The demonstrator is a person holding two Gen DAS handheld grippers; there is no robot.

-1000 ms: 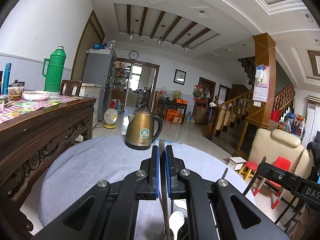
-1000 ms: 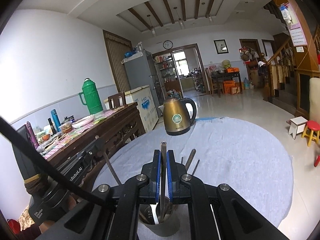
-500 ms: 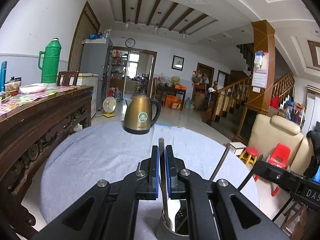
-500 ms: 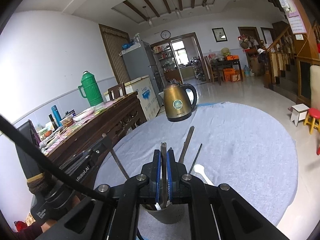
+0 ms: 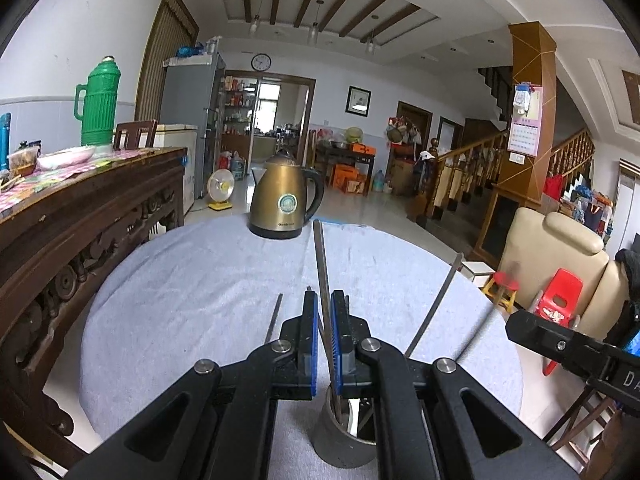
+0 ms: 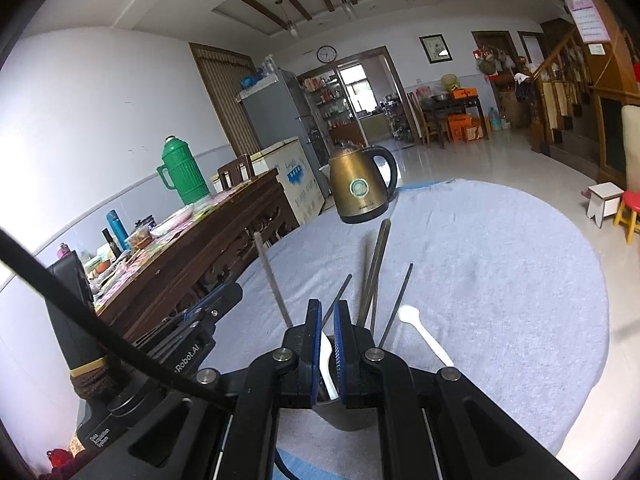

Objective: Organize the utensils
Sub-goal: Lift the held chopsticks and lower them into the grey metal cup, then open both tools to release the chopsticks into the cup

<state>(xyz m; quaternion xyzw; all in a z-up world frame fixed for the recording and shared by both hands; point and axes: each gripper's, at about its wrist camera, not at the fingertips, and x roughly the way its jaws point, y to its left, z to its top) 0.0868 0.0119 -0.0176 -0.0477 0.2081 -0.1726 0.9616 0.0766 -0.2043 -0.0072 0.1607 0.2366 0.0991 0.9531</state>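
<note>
A steel utensil cup (image 5: 344, 438) stands on the grey cloth of the round table, right under both grippers; it also shows in the right wrist view (image 6: 348, 414). My left gripper (image 5: 327, 312) is shut on a flat metal utensil handle (image 5: 320, 256) that stands upright with its lower end in the cup. My right gripper (image 6: 327, 320) stands just above the cup with a narrow gap between its pads and nothing clamped. Several metal handles (image 6: 376, 268) and a white spoon (image 6: 424, 334) lean out of the cup.
A brass-coloured kettle (image 5: 285, 200) stands at the far side of the table. A dark wooden sideboard (image 5: 80, 208) with a green thermos (image 5: 98, 100) runs along the left. A beige armchair (image 5: 560, 256) and red stools are to the right.
Both grippers have lowered toward the cup. The right gripper has let go of its metal utensil, which now leans in the cup. The left still clamps its handle.
</note>
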